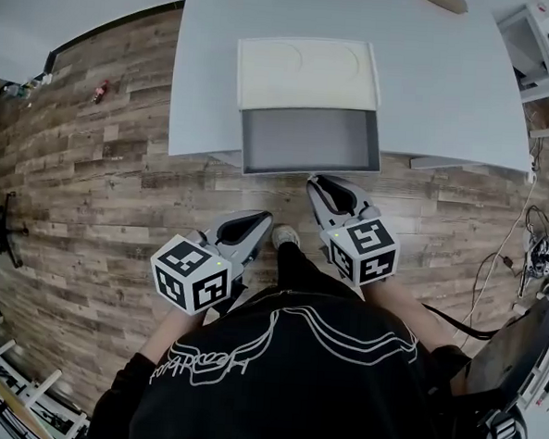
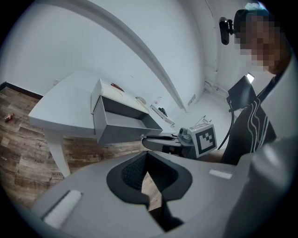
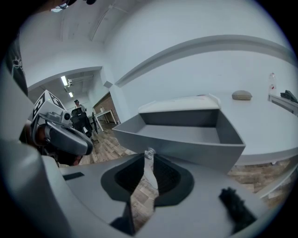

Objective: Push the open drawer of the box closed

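**Bench** (image 1: pixel 209 71): pale grey top, standing on a wood-plank floor (image 1: pixel 101 175).

**Box** (image 1: pixel 307 72): at 12 o'clock from the person, set at the bench's near edge. It has a cream lid with shallow moulded hollows, and nothing rests on the lid.

**Drawer** (image 1: pixel 309 142): grey and fully open, pulled out of the box toward 6 o'clock so that it overhangs the bench edge. Bare floor and walls, with nothing inside.

**Right gripper** (image 1: pixel 321 184): at 6 o'clock of the drawer, tips right at the drawer's front panel. Whether they touch it cannot be told. The jaws are drawn together with only a thin slit between the pads, and they grasp nothing. A small pale bit shows at the tips, too small to identify.

**Left gripper** (image 1: pixel 256 224): at 7 o'clock of the drawer, well apart from it and held over the floor. The jaws are clenched tip to tip, with nothing between them.

**Tan rounded thing** (image 1: pixel 444 0): on the bench at 1 o'clock of the box, well apart from it.

**Shoe** (image 1: pixel 286 235): the person's, on the floor between the two grippers.
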`<state>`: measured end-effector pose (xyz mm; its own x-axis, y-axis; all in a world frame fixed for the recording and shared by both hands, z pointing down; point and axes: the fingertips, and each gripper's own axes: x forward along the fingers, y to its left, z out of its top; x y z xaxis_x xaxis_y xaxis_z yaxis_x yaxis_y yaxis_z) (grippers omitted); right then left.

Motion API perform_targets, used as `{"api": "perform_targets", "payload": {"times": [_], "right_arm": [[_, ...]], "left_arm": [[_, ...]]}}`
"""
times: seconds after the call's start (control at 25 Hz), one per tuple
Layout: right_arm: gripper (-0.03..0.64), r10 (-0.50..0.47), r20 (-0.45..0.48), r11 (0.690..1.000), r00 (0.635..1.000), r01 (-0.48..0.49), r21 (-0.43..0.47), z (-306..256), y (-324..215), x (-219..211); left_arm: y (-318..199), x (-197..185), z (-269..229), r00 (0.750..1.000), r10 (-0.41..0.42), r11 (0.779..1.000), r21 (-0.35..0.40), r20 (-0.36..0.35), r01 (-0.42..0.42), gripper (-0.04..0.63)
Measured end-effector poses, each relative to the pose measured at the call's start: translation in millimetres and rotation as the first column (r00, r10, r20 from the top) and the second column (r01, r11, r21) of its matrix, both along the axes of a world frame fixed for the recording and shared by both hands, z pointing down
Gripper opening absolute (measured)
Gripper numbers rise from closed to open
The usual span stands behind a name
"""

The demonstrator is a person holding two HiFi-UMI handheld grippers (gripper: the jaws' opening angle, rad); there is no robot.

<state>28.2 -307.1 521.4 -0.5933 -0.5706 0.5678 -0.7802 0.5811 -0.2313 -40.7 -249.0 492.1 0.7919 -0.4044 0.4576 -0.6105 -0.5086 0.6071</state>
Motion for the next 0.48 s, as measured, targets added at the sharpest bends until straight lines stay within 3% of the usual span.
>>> {"api": "perform_targets", "payload": {"times": [0.48], "right_arm": [[0.067,0.023,-0.005,1.0,1.0,-0.023,-0.009,-2,-42,1]], "left_arm": [[-14,-10,6,1.0,-0.03,0.999,-0.017,-0.003,0.03,0.006]]}}
